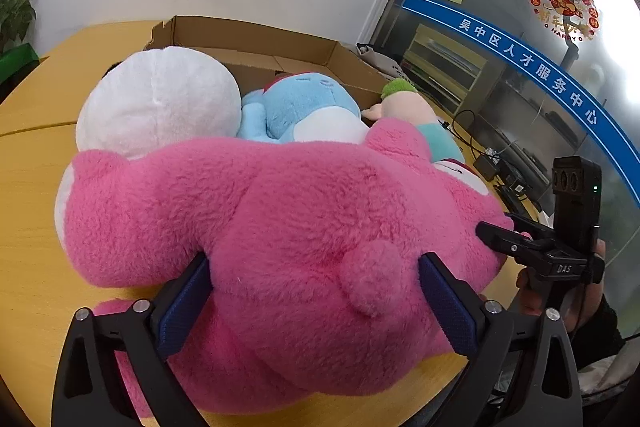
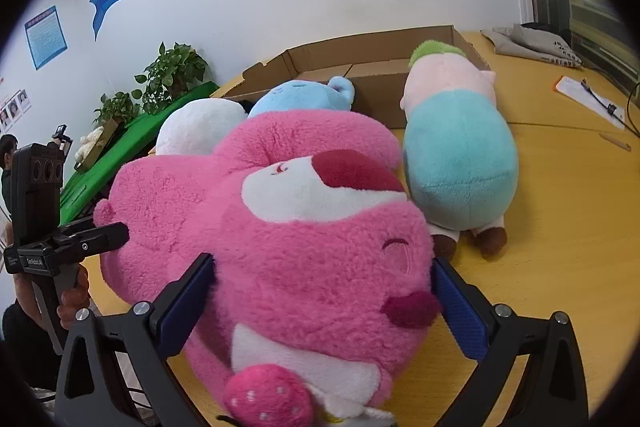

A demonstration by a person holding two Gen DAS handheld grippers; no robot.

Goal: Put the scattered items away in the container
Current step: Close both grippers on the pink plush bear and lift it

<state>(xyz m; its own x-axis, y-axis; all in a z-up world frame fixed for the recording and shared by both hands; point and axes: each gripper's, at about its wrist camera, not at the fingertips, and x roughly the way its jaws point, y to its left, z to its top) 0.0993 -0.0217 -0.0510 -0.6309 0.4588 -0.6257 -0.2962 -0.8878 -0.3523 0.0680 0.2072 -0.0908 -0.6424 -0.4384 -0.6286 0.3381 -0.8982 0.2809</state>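
Observation:
A large pink plush bear [image 1: 256, 211] lies on the yellow table. My left gripper [image 1: 316, 267] is shut on its back end, blue pads pressed into the fur. My right gripper [image 2: 324, 275] is shut on its head [image 2: 320, 267]. A cardboard box [image 1: 256, 39] stands behind, also in the right wrist view [image 2: 360, 51]. A white plush [image 1: 160, 99] and a blue plush [image 1: 304, 103] lie at the box. A pink-and-teal pig plush [image 2: 456, 147] lies on the table right of the bear.
Potted plants [image 2: 172, 75] and a green board [image 2: 120, 155] stand beyond the table's left edge. Paper with a cable [image 2: 588, 99] and a grey bag [image 2: 532, 43] lie at the far right. A glass wall [image 1: 520, 27] is on the right.

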